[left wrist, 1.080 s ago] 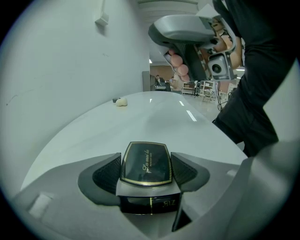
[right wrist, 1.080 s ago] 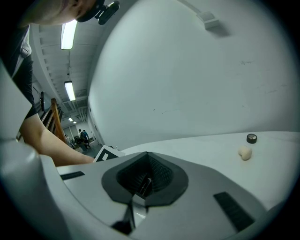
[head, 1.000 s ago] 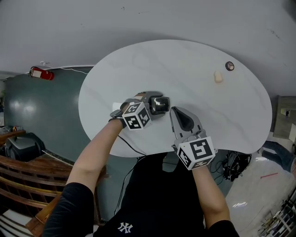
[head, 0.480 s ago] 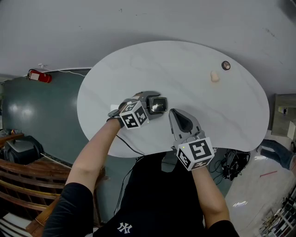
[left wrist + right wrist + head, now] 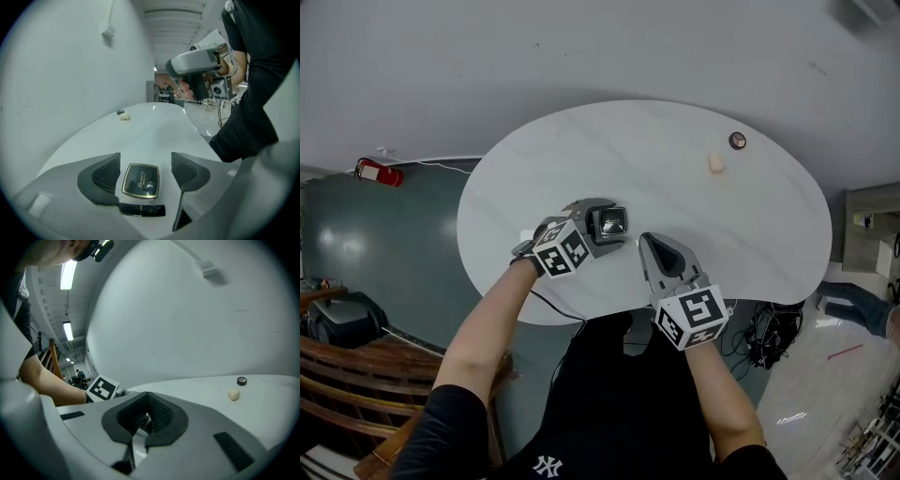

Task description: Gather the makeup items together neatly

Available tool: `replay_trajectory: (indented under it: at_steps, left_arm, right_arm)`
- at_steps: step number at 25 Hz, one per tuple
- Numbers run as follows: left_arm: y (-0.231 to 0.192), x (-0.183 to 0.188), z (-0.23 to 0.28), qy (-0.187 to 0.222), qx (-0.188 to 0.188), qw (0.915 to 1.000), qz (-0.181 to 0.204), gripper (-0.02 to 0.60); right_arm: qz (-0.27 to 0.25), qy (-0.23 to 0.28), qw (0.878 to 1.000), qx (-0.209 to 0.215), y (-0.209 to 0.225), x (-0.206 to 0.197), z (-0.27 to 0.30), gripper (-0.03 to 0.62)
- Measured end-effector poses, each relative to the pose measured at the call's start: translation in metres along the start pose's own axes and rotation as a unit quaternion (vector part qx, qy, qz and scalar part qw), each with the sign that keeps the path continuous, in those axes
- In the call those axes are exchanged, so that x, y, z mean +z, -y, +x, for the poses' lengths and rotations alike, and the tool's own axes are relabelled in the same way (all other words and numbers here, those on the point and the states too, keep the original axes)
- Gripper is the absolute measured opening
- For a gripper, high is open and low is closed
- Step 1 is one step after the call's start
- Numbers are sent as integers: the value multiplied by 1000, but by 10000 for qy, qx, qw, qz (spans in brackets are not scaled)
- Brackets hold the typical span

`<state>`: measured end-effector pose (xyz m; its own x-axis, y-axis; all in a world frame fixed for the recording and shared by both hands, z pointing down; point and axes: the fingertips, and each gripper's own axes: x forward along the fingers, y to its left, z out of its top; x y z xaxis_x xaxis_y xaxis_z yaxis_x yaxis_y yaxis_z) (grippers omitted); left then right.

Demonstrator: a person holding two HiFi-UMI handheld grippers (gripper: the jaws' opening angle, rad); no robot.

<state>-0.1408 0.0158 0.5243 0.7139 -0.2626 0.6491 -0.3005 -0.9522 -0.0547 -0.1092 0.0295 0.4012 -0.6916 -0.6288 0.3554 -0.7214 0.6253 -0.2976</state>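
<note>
On oval table (image 5: 750,234), one compact (image 5: 140,180), one tube (image 5: 142,210), one sponge (image 5: 715,163), one jar (image 5: 737,141)

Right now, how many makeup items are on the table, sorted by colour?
Black or dark: 3 (compact, slim tube, round pot)
Cream: 1 (sponge)
Total: 4

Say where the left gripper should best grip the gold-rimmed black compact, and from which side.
Probably its two opposite side edges, along the left gripper's present line. The compact lies flat on the table, a rounded square whose straight sides face the open jaws flanking it. The slim black tube lies by its near edge, so closing sideways avoids it.
</note>
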Motion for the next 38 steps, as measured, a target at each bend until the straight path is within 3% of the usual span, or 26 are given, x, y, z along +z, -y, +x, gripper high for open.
replay_trajectory:
  at_steps: [8, 16, 20, 26, 33, 38]
  left_arm:
    - [26, 66, -6, 476, 65, 9986, -213, 327]
    - [45, 133, 21, 915, 42, 9955, -231, 322]
    - [41, 159, 36, 1052, 147, 9927, -575, 305]
    - [21, 185, 62, 1235, 565, 9832, -1217, 202]
    - [-11, 214, 106, 1334, 1060, 9712, -1668, 54]
    - [-37, 226, 144, 1235, 1271, 9669, -1836, 14]
  right_arm:
    - [-76, 232, 9994, -250, 5, 24, -37, 12]
    - [-88, 494, 9969, -613, 34, 37, -79, 12]
    - [-51, 575, 9960, -679, 58, 44, -95, 12]
    - [22, 586, 9962, -640, 106, 51, -105, 12]
    - [62, 418, 9983, -392, 169, 57, -99, 12]
    - [144, 345, 9989, -300, 214, 61, -93, 12]
